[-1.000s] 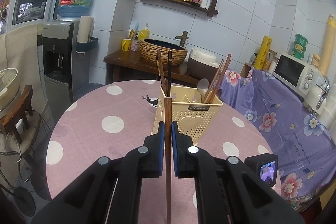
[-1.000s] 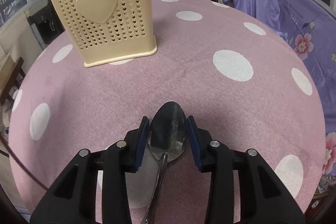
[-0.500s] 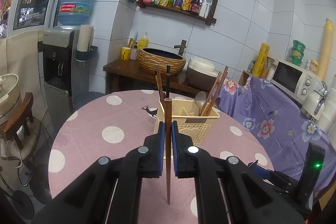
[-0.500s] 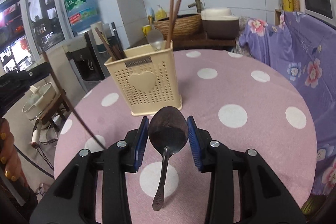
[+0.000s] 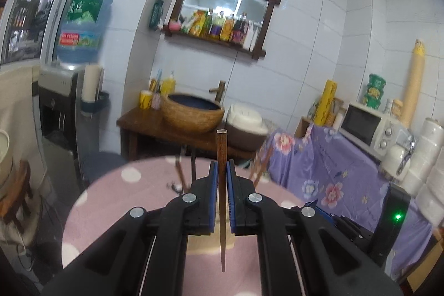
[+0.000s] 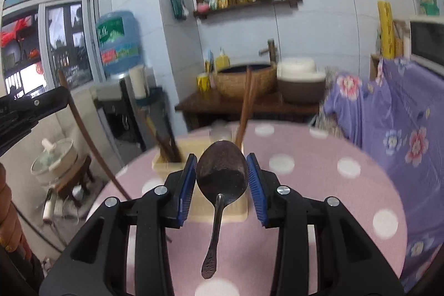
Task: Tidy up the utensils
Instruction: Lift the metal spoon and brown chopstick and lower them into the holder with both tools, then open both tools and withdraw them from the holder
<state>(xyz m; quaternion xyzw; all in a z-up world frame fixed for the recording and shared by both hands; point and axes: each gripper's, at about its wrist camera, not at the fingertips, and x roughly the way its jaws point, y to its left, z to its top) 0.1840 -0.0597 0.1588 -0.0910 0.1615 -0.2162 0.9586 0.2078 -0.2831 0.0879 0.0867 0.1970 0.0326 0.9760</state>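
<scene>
**Chopstick and spoon held above the polka-dot bench**

The left gripper (image 5: 221, 171) is pinching a dark wooden chopstick (image 5: 222, 201) between its blue pads, the stick standing upright with its blunt end poking above the fingers and its thin tip hanging clear of the pink, white-dotted bench (image 5: 111, 201). The right gripper (image 6: 222, 179) is clamping a metal spoon (image 6: 222, 174) by the sides of its bowl, the handle dangling straight down over the bench. Both grippers are pointing roughly level toward the tiled back wall, raised above the bench top.

Just beyond the right gripper, the cream utensil holder (image 6: 177, 157) is standing on the bench with several chopsticks (image 6: 245, 107) leaning in its compartments. In the right wrist view, the left gripper's body is reaching in from the left edge, its chopstick slanting downward.
</scene>
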